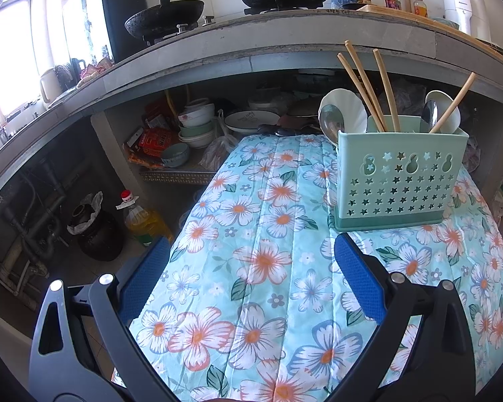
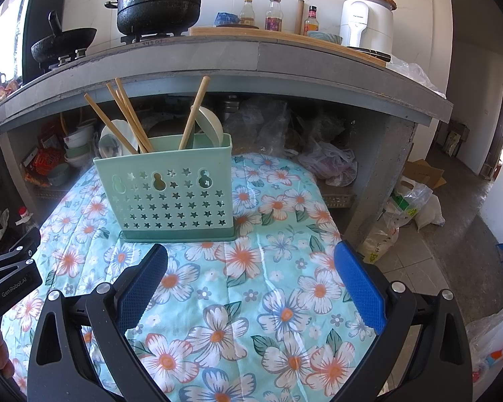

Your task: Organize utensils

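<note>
Green plastic utensil caddy [image 2: 172, 191] seen upright on floral-clothed bench [image 2: 251, 268], loaded: chopsticks [image 2: 125, 117], metal spoons [image 1: 330, 122], white ceramic spoons [image 1: 348, 109]. Left tongs [image 1: 251, 278], right tongs [image 2: 251, 281] held released, empty. Chopsticks judged light, stiff, slippery, best gripped mid-shaft; ceramic judged fragile.

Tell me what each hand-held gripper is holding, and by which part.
Nothing. The left hand-held gripper and right hand-held gripper are both open over the floral cloth.
</note>
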`<state>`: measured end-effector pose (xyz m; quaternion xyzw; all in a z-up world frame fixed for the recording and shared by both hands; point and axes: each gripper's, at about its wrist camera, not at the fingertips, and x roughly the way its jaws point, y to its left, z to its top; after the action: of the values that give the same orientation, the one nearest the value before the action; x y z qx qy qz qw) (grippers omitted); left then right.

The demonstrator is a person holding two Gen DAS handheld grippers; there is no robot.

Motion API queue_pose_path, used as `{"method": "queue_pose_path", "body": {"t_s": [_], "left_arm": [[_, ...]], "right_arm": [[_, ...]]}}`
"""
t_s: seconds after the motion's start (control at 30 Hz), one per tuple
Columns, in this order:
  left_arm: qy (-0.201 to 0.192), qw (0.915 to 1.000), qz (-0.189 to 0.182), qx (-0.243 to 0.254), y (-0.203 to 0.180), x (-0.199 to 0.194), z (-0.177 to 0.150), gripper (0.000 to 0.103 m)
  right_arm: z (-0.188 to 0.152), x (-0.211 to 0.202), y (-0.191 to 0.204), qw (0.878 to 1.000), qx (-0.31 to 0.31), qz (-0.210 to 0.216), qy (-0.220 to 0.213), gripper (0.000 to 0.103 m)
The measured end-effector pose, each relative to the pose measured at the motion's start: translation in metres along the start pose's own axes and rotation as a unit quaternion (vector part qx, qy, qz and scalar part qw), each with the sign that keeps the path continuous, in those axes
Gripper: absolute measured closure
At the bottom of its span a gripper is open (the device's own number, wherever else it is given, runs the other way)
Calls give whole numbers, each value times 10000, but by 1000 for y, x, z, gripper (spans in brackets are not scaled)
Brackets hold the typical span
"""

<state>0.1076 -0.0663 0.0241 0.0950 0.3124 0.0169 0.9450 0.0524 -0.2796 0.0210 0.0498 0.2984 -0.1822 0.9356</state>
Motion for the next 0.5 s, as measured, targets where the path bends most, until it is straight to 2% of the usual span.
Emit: {"method": "queue_pose_path", "body": {"t_s": [0.5], "left_arm": [[16, 10000, -8, -5, 0, 0, 0, 8]], "right_arm": [[0, 0, 0, 10000, 10, 11, 4, 6]]}}
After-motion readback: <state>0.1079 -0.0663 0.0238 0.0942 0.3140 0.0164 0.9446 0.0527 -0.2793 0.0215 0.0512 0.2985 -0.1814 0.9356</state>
